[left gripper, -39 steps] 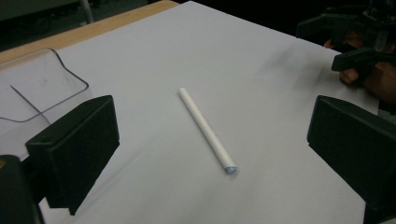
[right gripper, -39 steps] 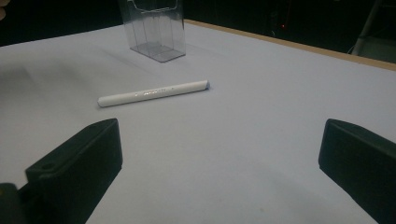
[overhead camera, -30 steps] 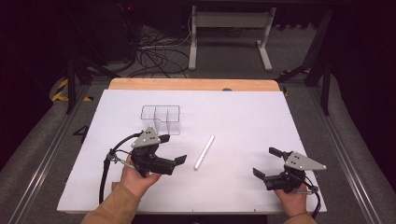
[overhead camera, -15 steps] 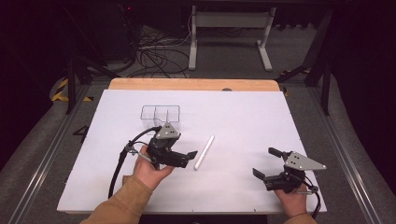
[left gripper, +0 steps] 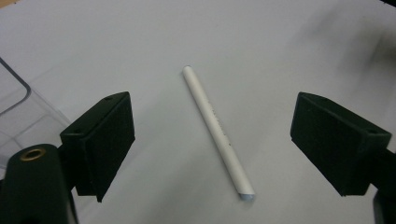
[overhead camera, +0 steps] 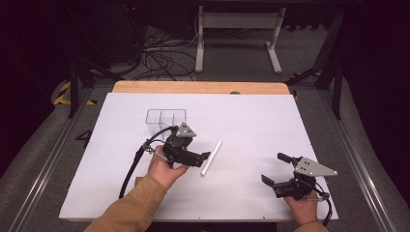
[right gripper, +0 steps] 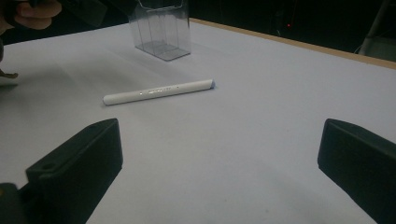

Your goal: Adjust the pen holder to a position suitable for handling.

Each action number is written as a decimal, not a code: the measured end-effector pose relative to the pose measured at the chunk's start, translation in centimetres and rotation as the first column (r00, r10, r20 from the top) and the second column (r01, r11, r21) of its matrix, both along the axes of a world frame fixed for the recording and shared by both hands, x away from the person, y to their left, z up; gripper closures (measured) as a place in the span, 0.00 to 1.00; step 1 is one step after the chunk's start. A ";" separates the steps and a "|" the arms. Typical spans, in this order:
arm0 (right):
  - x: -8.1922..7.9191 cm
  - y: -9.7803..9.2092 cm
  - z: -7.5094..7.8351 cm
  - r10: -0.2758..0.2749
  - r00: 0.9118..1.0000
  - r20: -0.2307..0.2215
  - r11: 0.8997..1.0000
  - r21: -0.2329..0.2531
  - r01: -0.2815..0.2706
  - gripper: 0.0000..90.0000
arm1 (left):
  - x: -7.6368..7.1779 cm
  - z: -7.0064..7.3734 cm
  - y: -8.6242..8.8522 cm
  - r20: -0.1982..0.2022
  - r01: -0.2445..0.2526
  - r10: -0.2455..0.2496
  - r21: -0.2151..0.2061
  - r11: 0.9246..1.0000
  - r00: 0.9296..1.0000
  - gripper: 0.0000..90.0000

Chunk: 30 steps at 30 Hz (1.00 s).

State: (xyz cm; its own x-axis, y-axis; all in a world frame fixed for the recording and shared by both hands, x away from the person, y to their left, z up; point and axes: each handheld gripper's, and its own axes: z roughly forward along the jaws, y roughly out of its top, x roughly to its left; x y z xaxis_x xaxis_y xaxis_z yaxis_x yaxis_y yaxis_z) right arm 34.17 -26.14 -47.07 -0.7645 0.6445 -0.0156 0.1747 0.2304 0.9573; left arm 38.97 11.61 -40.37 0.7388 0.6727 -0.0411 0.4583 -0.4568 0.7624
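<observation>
Pen (left gripper: 217, 133): flat on our bench (overhead camera: 290, 125), near the clear box (overhead camera: 166, 119).
Left tongs (overhead camera: 205, 157): wide, our jaws either side of the pen, apart.
Right tongs (overhead camera: 275, 169): wide, well apart from the pen, open bench between.

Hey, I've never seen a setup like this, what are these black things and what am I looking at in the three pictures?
A person holds a hand-held gripper in each hand: the left gripper and the right gripper. One picture looks down from above the table. The other two come from cameras riding on each gripper, looking out between its two black fingers. On the white surface lie a white pen and a clear plastic box. Both grippers are open and hold nothing; the left one is beside the pen.
</observation>
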 end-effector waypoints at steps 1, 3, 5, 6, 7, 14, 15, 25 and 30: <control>0.0 0.0 0.0 -0.001 1.000 -0.001 1.000 -0.001 0.001 0.01 | 0.1 -0.1 -0.2 -0.005 -0.003 0.003 0.005 1.000 1.000 0.16; 0.0 0.0 0.0 -0.001 1.000 -0.002 1.000 -0.003 0.001 0.01 | 0.4 -0.2 -0.5 -0.015 -0.003 0.003 0.014 1.000 1.000 0.16; 0.0 0.0 0.0 -0.001 1.000 -0.001 1.000 -0.004 0.001 0.01 | 0.5 -0.3 -0.9 -0.027 -0.002 0.003 0.014 1.000 1.000 0.16; 0.0 0.0 0.0 -0.001 1.000 -0.002 1.000 -0.004 0.001 0.01 | 0.6 -0.3 -1.1 -0.032 -0.002 0.002 0.015 1.000 0.999 0.16; 0.0 0.0 0.0 -0.001 1.000 -0.001 1.000 -0.004 0.001 0.01 | 0.7 -0.3 -1.3 -0.034 0.000 0.001 0.015 1.000 0.999 0.16; 0.0 0.0 0.0 0.003 1.000 -0.001 1.000 -0.004 -0.003 0.01 | 1.4 -0.7 -2.3 -0.066 -0.006 0.008 0.032 0.999 0.998 0.16; 0.0 0.0 0.0 0.003 1.000 -0.001 1.000 -0.004 -0.003 0.01 | 1.5 -0.7 -2.5 -0.068 -0.007 0.009 0.028 1.000 0.998 0.16; 0.0 0.0 0.0 0.005 1.000 0.002 1.000 -0.004 -0.005 0.01 | 2.1 -0.9 -4.1 -0.088 -0.017 0.021 0.047 0.999 0.996 0.17; 0.0 -0.1 0.0 0.003 1.000 0.001 1.000 -0.002 -0.003 0.01 | 2.3 -1.0 -4.3 -0.105 -0.008 0.013 0.046 0.999 0.994 0.23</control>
